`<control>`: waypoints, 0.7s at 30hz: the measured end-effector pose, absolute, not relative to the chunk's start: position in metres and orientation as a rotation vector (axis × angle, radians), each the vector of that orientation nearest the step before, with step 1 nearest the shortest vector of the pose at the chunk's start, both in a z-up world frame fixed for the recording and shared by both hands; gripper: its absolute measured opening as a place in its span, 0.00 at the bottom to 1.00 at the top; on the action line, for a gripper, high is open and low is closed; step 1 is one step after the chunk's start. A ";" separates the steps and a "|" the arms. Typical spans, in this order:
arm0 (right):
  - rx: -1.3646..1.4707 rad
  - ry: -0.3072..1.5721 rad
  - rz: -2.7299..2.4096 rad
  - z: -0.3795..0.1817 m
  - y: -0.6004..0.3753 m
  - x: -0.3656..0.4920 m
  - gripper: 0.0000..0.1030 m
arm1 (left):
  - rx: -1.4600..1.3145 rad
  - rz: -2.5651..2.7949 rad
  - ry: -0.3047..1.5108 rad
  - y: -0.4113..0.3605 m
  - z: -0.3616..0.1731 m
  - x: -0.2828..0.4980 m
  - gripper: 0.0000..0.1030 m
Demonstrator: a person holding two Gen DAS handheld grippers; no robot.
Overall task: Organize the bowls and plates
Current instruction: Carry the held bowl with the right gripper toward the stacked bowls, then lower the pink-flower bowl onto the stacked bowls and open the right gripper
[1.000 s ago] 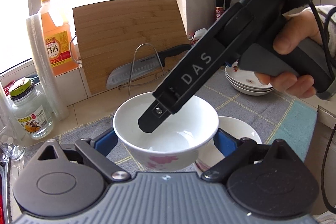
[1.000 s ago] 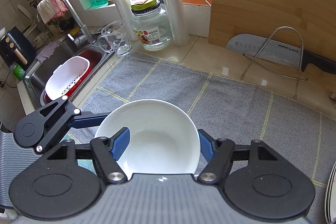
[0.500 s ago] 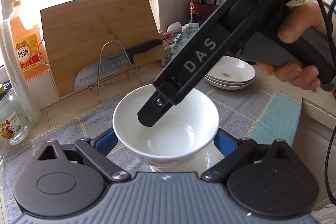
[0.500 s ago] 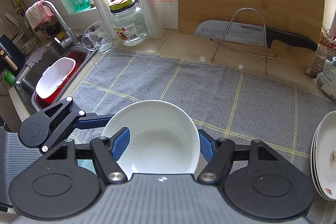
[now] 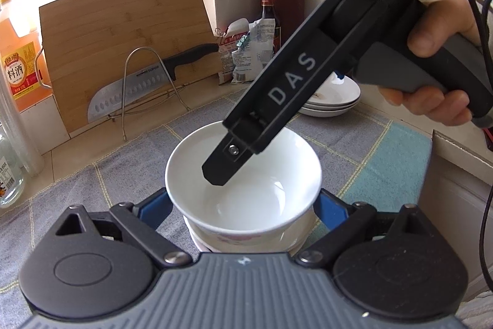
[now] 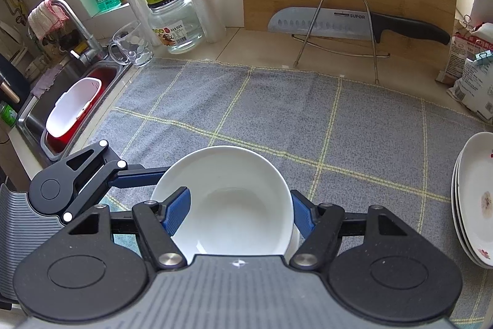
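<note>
White porcelain bowl [image 5: 262, 205], clasped across its full width by the left gripper [image 5: 242, 204]: blue fingers [image 5: 154, 204] about as wide apart as the bowl, one against each outer flank just under the rim. Looks like a firm hold, though actual contact is partly hidden by the rim. Probably gripped this way to keep it level on the way down.

Directly below, the rim of a second bowl [image 5: 200, 242], on the grey checked cloth [image 6: 277, 113] spread over the worktop [image 6: 262, 48]. Upper bowl upright, centred over the lower one and at least partly sunk into it. Fully seated or a shade above: cannot tell. Judged as the nesting step, bowls into one pile.

Right gripper [image 6: 239, 199] spread wide and tilted down over the same bowl. One finger [image 5: 222, 168] dipped inside, tip near the inner wall without clearly touching; the other [image 6: 303, 219] outside, just beside the opposite rim. Nothing clamped, with a gap far wider than the thin wall between them. Seemingly there as a guide or steadying hand rather than a carrier.

Stack of shallow plates [image 6: 474, 199] already gathered at the right edge of the cloth, well apart from the bowls. Likely next: spread the left fingers once the bowl settles, then lift the inner finger straight up to avoid tipping the pile.
</note>
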State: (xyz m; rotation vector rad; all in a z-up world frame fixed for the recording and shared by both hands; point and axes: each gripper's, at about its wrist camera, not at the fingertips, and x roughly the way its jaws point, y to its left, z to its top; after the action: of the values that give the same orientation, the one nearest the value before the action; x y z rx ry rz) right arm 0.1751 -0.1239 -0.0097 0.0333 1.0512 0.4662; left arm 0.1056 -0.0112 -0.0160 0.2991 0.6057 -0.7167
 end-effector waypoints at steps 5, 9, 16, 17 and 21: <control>0.034 1.065 0.466 -0.016 -0.123 0.175 0.72 | 0.301 -0.719 0.620 -0.013 -0.021 0.105 0.94; 0.036 1.070 0.466 -0.019 -0.123 0.175 0.72 | 0.303 -0.718 0.630 -0.012 -0.022 0.105 0.94; 0.037 1.077 0.460 -0.023 -0.123 0.177 0.72 | 0.304 -0.722 0.632 -0.013 -0.023 0.106 0.94; 0.037 1.077 0.460 -0.023 -0.123 0.177 0.72 | 0.304 -0.722 0.631 -0.013 -0.023 0.106 0.94; 0.043 1.076 0.459 -0.024 -0.123 0.177 0.72 | 0.303 -0.723 0.631 -0.014 -0.023 0.106 0.94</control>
State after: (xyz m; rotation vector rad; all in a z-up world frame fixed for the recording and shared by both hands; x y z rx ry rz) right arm 0.1770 -0.1234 -0.0238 0.0432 1.0758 0.4592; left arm 0.1059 -0.0139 -0.0231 0.3026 0.6314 -0.7227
